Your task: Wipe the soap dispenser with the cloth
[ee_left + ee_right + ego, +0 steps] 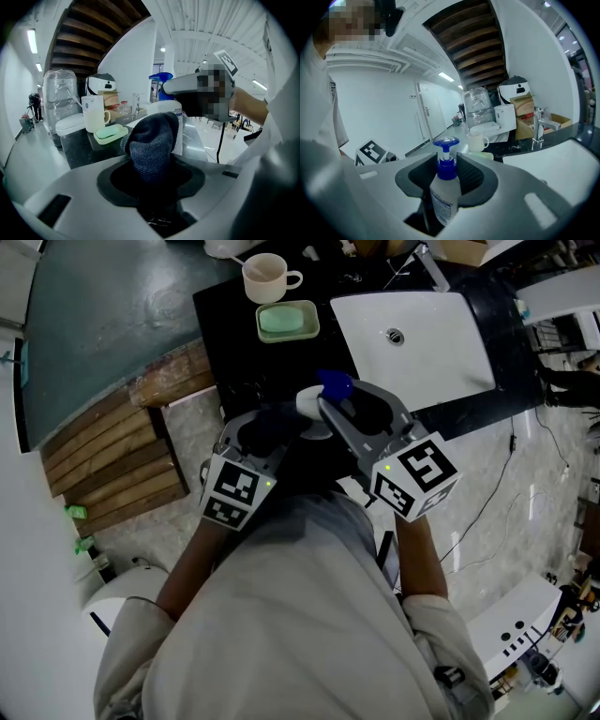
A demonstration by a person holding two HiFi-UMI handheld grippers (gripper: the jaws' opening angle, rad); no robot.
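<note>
Holding a hand-held gripper in each hand, a person stands over a black desk [225, 310] with a white sink [436, 343] set in it. The right hand-held gripper [446, 176] has its two jaws clamped on the soap dispenser [444, 199], one on each side of the bottle just under the blue pump. The bottle stands upright, held up over the near edge of the desk, to the left of the sink. The left hand-held gripper [152, 173] has its jaws closed on a dark blue cloth [152, 140]. The cloth sticks out in a lump, just beside the white bottle. Farther back on the desk sit a cream cup [267, 277] and a small green soap dish [288, 322], close together.
</note>
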